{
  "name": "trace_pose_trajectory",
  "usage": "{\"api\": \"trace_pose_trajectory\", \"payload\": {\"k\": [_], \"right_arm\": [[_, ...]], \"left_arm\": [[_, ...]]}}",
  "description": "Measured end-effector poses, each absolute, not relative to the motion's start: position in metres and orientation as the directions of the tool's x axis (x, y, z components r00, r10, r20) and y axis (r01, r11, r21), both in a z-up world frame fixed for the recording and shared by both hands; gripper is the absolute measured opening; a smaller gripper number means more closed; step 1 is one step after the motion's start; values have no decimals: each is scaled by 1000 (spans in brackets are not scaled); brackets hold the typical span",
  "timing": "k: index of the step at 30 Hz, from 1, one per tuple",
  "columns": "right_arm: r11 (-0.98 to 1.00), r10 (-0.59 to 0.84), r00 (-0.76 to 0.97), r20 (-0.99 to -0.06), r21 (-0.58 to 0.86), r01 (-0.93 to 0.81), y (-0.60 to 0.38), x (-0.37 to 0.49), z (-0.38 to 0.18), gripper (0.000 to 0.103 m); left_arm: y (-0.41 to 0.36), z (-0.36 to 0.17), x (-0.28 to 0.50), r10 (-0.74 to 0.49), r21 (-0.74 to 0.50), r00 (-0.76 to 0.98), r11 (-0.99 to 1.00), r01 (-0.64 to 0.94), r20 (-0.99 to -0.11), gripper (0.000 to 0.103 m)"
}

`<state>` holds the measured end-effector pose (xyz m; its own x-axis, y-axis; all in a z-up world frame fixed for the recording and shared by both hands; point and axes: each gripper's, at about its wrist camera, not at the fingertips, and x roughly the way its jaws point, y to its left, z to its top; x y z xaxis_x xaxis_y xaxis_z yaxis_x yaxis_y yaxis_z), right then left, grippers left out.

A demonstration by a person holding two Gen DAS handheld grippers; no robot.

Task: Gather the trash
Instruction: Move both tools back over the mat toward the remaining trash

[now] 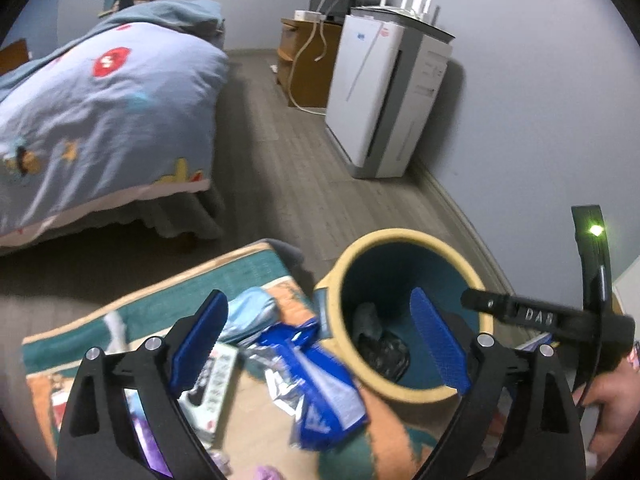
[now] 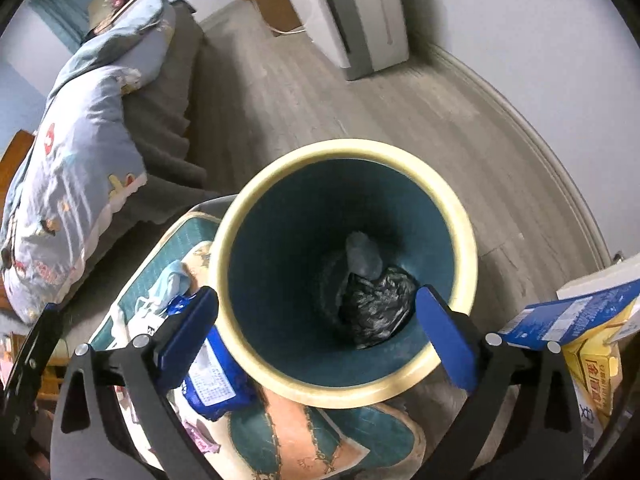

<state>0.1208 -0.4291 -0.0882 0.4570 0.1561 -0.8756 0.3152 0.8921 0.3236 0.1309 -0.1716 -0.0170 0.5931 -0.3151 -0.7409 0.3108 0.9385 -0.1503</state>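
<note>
Bed: sitting far left, covered by a pale blue quilt with cartoon patches; not part of the job.
Mat: lying on the floor in front of the bed, teal and orange, carrying the loose trash.
Left claw: hanging spread wide over the mat, nothing between its blue pads, pointing down at the wrappers.
Blue wrapper: lying crumpled on the mat just beside the bin, foil lining showing; not yet collected.
Other litter: a pale blue crumpled piece and a small printed box are lying near the wrapper, also waiting.
Bin: standing at the mat's edge, cream rim, dark teal inside.
Inside the bin: a crumpled black bag and a grey wad are resting at the bottom, so some trash is already in.
Right claw: hovering over the bin mouth, jaws spread wide and holding nothing.
Cartons: blue and yellow cartons are sitting at the far right.
Progress: judging by this, partly done; 2 pieces binned, at least 3 left on the mat.
</note>
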Motion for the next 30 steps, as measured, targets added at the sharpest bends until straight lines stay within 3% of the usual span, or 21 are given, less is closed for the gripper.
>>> {"api": "trace_pose_trajectory", "payload": {"k": [15, 30], "right_arm": [[970, 124, 511, -851, 212, 117, -370, 117, -61, 97], [992, 123, 515, -848, 122, -35, -303, 104, -52, 97]], "left_arm": [[-58, -1, 58, -92, 32, 659, 984, 174, -746, 95], [35, -13, 25, 26, 27, 656, 1000, -7, -754, 96]]}}
